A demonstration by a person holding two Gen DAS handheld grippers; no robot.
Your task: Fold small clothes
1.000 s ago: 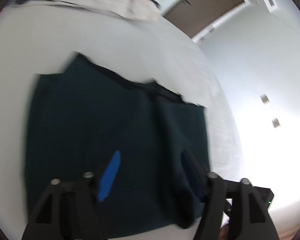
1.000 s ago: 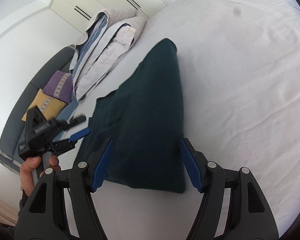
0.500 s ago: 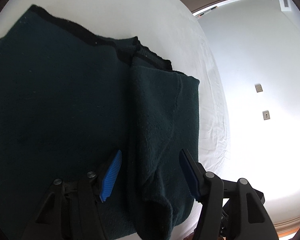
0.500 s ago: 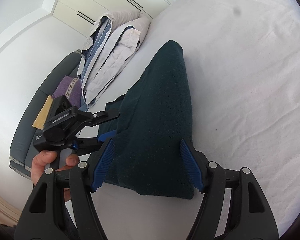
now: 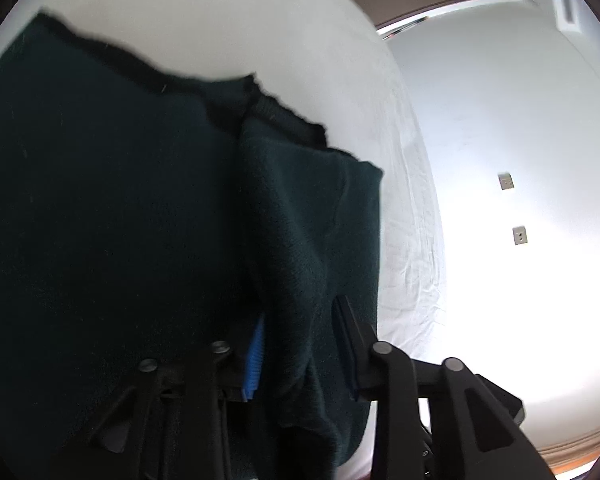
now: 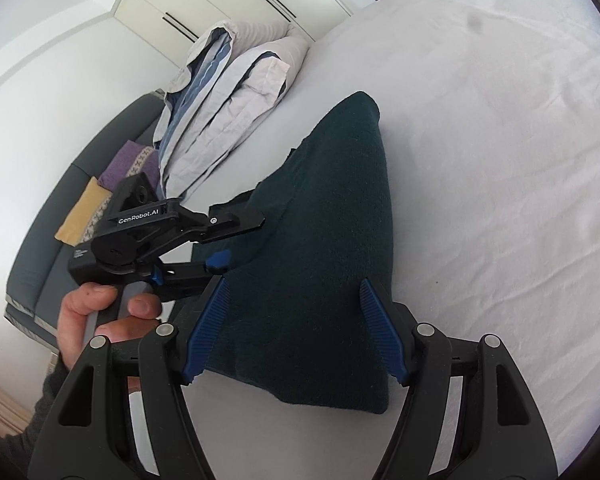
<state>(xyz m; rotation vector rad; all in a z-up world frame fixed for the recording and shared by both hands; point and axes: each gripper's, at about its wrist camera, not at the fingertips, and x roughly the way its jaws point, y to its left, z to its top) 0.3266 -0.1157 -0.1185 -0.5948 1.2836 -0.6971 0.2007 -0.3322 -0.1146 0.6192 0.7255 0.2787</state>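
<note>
On white bed (image 6: 500, 120): dark green garment (image 6: 332, 240), folded duvet (image 6: 228, 92).

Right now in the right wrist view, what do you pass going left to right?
Dark sofa → person's hand → left gripper → dark green garment → bare white bedsheet.

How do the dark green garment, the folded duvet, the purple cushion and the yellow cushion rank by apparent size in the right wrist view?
1. Dark green garment, largest, though it is nearest the camera.
2. Folded duvet.
3. Purple cushion and yellow cushion: alike, both partly hidden by the left tongs, so unranked.
</note>
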